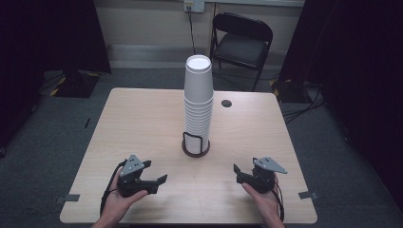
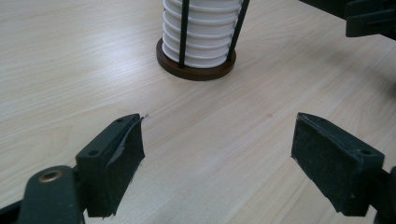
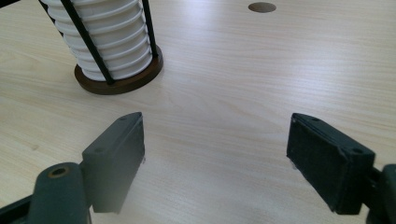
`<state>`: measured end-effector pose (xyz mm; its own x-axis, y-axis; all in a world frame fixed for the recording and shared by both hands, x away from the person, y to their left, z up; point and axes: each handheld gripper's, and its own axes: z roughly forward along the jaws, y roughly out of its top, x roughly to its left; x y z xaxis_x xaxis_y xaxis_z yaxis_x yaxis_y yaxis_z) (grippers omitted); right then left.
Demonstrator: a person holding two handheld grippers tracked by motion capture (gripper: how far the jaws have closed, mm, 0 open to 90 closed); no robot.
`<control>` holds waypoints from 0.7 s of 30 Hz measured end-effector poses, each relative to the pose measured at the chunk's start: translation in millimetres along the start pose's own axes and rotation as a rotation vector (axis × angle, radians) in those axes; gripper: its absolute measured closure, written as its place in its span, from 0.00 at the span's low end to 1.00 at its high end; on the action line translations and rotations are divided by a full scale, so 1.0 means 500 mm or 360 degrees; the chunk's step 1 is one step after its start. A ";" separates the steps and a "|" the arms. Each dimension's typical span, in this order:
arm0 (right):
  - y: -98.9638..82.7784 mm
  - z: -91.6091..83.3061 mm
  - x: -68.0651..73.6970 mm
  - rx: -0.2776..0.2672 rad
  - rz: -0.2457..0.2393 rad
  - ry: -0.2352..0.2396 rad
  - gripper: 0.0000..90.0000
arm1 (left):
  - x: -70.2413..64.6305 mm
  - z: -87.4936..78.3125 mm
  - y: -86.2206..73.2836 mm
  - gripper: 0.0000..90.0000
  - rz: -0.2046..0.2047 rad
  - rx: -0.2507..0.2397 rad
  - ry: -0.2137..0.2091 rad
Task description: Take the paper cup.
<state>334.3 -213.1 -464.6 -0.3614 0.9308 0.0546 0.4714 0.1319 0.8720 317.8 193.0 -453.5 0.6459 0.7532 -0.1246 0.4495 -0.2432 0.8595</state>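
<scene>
Two hand-held grippers rest low at the near edge of the worktop (image 1: 142,114), each cradled in a hand, jaws spread wide with nothing between them. The left hand-held gripper (image 1: 154,175) sits near left, its jaws pointing right and slightly away; the right hand-held gripper (image 1: 238,173) sits near right, its jaws pointing left and toward the centre. Bare wood lies between the pads in the left gripper view (image 2: 114,163) and in the right gripper view (image 3: 119,156).

Farther out, at the middle of the worktop, stands the stack of white paper cups (image 1: 197,102), nested upside down and held in a black wire holder with a round brown base (image 1: 195,151). Its long axis runs straight up, well above both hands. The stack lies far and to the right of the left hand-held gripper, far and to the left of the right one, roughly midway between them; neither looks clearly nearer, and both are well apart from it. Any grasp would likely call for a reach forward and inward, then up to the top cup.

Beyond the worktop stands a black folding chair (image 1: 241,40).
</scene>
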 end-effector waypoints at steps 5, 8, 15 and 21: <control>0.004 -0.007 -0.003 -0.0009 -0.0013 -0.0005 0.21 | 0.002 0.001 0.000 0.18 -0.0005 0.0006 0.0007; 0.006 -0.010 -0.002 -0.0012 -0.0015 0.0003 0.21 | 0.001 0.003 0.001 0.18 -0.0010 0.0007 -0.0004; 0.019 -0.019 0.004 -0.0049 -0.0030 0.0053 0.20 | -0.002 0.005 0.001 0.18 0.0009 0.0005 -0.0017; 0.041 -0.036 0.014 -0.0097 -0.0034 0.0091 0.20 | -0.008 -0.004 -0.001 0.20 0.0025 -0.0043 -0.0033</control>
<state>327.1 -210.2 -437.5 -0.4171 0.9067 0.0618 0.4137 0.1289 0.9013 314.0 191.2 -452.4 0.6654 0.7366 -0.1208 0.4223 -0.2381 0.8746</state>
